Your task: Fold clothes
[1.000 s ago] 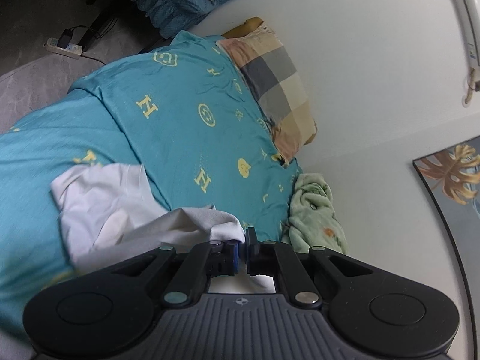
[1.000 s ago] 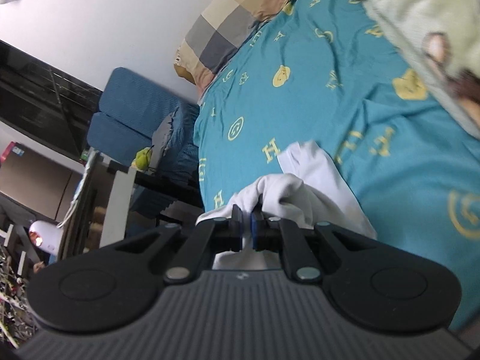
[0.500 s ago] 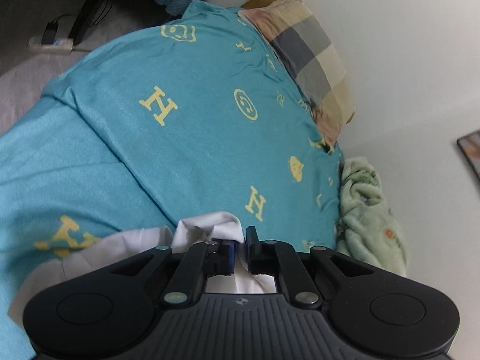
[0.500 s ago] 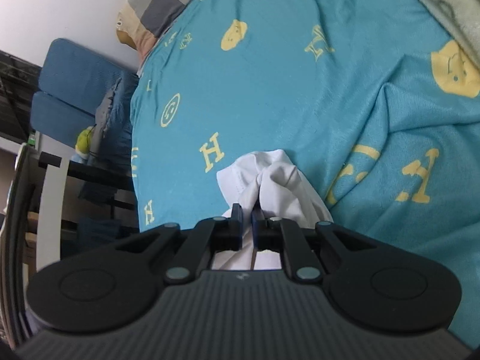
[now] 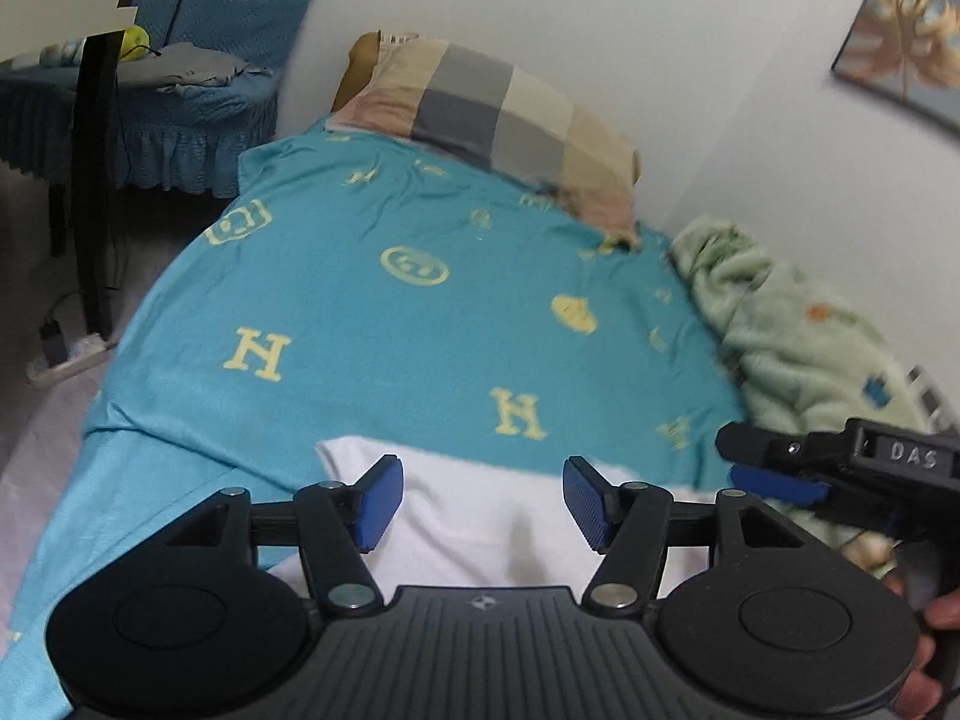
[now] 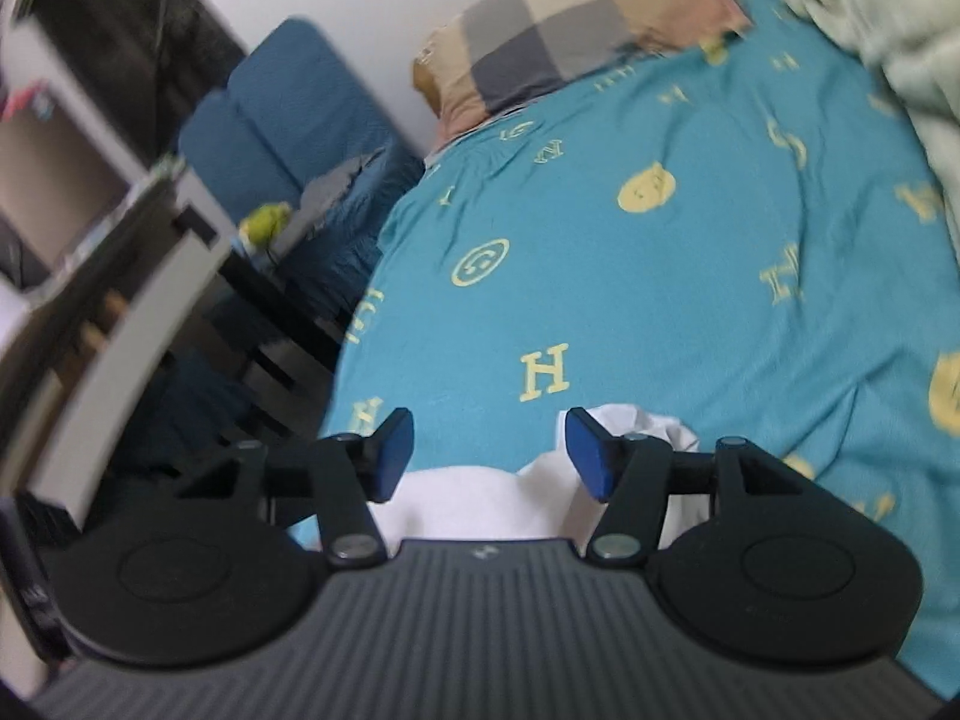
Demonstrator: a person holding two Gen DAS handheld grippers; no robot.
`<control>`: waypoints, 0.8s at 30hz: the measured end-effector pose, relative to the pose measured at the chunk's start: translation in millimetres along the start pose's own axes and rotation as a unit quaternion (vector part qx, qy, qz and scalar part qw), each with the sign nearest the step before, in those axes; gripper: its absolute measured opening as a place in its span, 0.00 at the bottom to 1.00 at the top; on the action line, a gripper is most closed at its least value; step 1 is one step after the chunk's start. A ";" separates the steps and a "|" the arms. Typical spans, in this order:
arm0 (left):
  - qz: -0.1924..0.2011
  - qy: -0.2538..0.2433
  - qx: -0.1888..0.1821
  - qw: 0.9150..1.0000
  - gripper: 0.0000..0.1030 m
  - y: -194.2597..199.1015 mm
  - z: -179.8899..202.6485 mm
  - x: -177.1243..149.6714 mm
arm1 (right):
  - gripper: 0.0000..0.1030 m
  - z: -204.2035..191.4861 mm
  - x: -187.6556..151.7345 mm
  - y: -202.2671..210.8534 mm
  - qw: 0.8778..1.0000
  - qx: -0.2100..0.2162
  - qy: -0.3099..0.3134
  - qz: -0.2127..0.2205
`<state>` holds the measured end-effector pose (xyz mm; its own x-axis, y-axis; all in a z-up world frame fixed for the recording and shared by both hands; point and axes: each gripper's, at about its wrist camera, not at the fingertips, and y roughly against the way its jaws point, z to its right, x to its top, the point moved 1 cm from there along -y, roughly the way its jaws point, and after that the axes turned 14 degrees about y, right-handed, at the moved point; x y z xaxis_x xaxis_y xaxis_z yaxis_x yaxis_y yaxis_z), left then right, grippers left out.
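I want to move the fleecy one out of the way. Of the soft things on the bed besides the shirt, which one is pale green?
The crumpled blanket along the wall: pale green fleece with small coloured prints. The pillow at the head of the bed is checked beige, grey and pink.

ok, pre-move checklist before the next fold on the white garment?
1. Left claw open and clear of cloth: ok.
2. Right claw open, nothing pinched: ok.
3. White garment lying on the teal sheet: ok.
4. Garment flat: not ok, it bunches up by the right claw in the right wrist view.
5. Whole garment outline in view: cannot tell, the claws hide its near part.
6. Green blanket clear of the garment: cannot tell.
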<state>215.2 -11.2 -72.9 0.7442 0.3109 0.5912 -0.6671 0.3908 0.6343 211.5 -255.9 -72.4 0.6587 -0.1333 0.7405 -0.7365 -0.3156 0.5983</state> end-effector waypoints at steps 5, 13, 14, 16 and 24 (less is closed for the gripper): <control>-0.026 -0.036 0.051 0.998 0.58 -26.4 -2.5 -11.6 | 0.42 3.6 -15.0 -38.1 0.997 -0.044 0.040 -0.051; -0.026 -0.071 0.064 0.995 0.58 -20.0 4.0 -19.7 | 0.42 0.0 -25.1 -43.3 0.995 -0.052 0.056 -0.056; -0.024 -0.076 0.063 0.995 0.58 -14.7 7.3 -21.4 | 0.42 -2.3 -23.8 -37.3 0.996 -0.051 0.052 -0.051; -0.018 -0.090 0.063 0.994 0.58 -3.0 14.6 -26.9 | 0.42 -9.1 -22.9 -23.8 0.996 -0.049 0.056 -0.044; -0.023 -0.127 0.081 0.988 0.60 10.1 32.3 -46.9 | 0.42 -28.0 -33.1 -4.9 0.994 -0.043 0.079 -0.069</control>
<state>172.5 -49.8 -78.1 0.7548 0.0613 0.6530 -0.6452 0.2490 0.7223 189.0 -223.7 -91.2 0.7264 0.0562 0.6849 -0.6564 -0.2384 0.7158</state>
